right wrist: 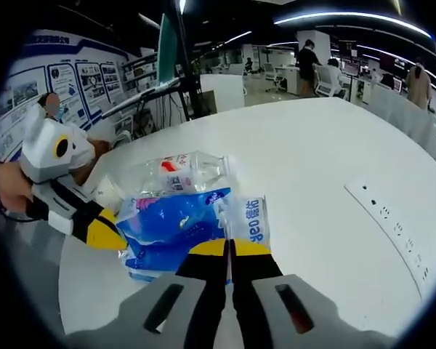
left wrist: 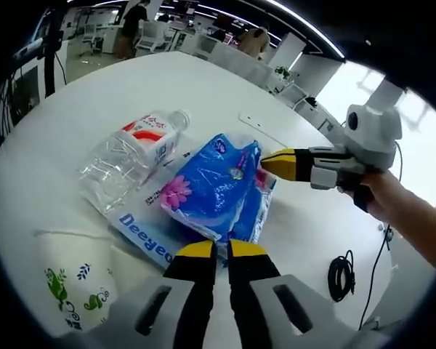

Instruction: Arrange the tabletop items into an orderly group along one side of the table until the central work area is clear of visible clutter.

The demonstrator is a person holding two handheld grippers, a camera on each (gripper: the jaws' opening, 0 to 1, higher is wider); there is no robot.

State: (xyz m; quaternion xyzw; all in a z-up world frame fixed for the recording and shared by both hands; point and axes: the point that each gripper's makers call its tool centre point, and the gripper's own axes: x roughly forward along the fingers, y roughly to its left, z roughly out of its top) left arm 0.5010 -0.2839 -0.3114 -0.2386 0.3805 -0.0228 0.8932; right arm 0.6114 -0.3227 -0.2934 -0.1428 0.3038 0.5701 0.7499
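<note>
A blue tissue pack (left wrist: 218, 185) with a flower print and a white "Deeyeo" wrapper lies on the white table (left wrist: 87, 94). My left gripper (left wrist: 222, 251) is shut on its near edge. My right gripper (left wrist: 270, 164) comes in from the right with its yellow tips together on the pack's right side. In the right gripper view my right gripper (right wrist: 229, 249) pinches the wrapper of the tissue pack (right wrist: 178, 225), and my left gripper (right wrist: 109, 234) meets the pack's left end. A clear water bottle (left wrist: 134, 149) (right wrist: 185, 171) with a red and white label lies against the pack.
A white paper cup (left wrist: 73, 280) with green leaves stands at the near left. A coiled black cable (left wrist: 340, 276) lies at the right. A socket strip (left wrist: 265, 129) (right wrist: 392, 218) is set into the tabletop. Desks, chairs and people fill the room beyond.
</note>
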